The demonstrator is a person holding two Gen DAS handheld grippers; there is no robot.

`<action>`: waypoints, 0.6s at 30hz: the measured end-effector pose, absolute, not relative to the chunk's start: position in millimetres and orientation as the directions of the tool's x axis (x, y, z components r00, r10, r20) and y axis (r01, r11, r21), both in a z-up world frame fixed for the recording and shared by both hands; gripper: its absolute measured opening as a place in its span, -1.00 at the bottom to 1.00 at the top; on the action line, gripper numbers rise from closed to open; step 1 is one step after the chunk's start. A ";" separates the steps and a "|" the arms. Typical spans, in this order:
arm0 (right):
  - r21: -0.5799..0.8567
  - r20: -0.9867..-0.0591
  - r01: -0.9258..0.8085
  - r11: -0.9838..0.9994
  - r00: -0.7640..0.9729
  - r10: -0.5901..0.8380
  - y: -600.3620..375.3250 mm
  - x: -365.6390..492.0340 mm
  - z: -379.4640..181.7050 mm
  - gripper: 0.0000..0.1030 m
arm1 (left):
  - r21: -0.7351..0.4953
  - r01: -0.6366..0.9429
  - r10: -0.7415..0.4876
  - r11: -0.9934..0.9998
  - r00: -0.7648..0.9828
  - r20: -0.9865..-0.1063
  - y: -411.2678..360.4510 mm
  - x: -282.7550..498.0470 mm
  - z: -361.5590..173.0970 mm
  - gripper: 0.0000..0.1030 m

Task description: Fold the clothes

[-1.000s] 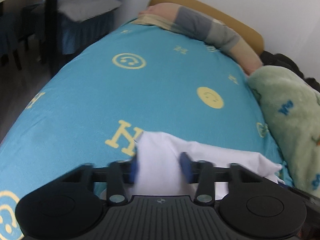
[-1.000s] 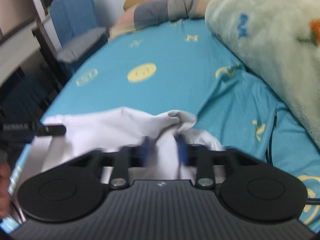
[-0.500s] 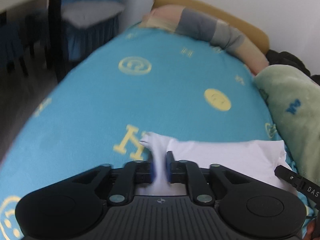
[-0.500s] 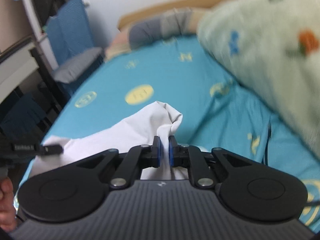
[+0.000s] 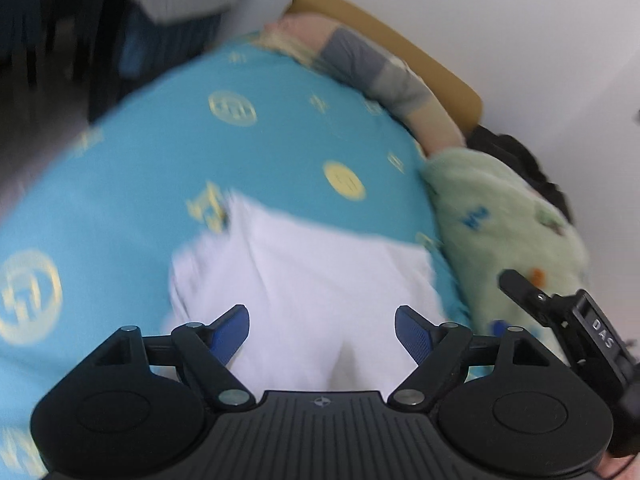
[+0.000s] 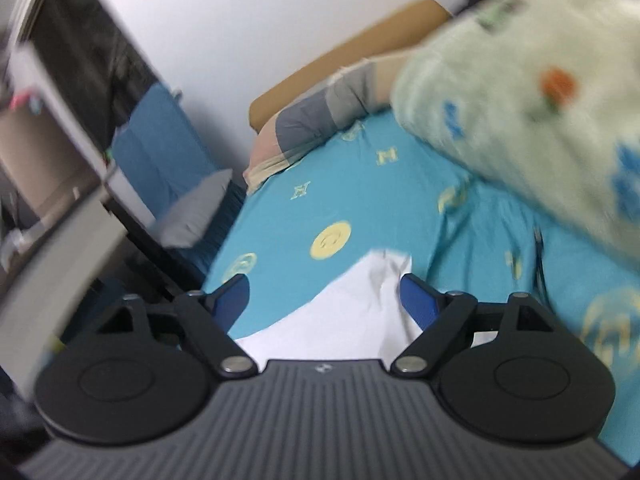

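A white garment (image 5: 312, 280) lies folded on the blue bedsheet (image 5: 200, 152). My left gripper (image 5: 322, 328) hovers above its near part, jaws opening wide, blue pads clear of the cloth. The right gripper's black body (image 5: 568, 320) shows at the right edge of the left wrist view. In the right wrist view the white garment (image 6: 352, 312) lies below my right gripper (image 6: 326, 296), whose jaws are opening too. Its right pad stands close beside the cloth's raised corner, and I cannot tell whether they touch. Both views are blurred.
A fluffy green blanket (image 5: 516, 216) is heaped on the bed's right side. A striped pillow (image 5: 384, 76) lies against the tan headboard (image 5: 420, 56). A blue chair (image 6: 160, 160) with a grey cushion and a desk (image 6: 60, 248) stand left of the bed.
Both grippers were shut on the white garment and have let it go, jaws now wide. Both have lifted and pulled back, and the garment lies flatter on the sheet.
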State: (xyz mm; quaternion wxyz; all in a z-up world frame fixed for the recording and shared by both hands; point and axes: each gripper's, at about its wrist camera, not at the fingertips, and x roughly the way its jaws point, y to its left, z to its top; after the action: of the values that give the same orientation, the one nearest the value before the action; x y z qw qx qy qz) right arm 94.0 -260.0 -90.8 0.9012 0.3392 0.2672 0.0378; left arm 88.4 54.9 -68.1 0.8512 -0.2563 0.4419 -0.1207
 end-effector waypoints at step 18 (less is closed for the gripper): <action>0.819 -0.572 0.483 0.311 0.734 0.367 -262.2 19.1 -183.6 0.47 | -0.779 -0.557 -0.615 0.288 0.516 -0.596 113.6 35.1 -190.4 0.21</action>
State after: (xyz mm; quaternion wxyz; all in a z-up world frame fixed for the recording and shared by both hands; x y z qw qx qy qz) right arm 19.1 -262.2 -183.6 0.7240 0.5854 0.3628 -0.0400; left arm 35.1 113.6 -190.4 0.6345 -0.5963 0.4913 -0.0228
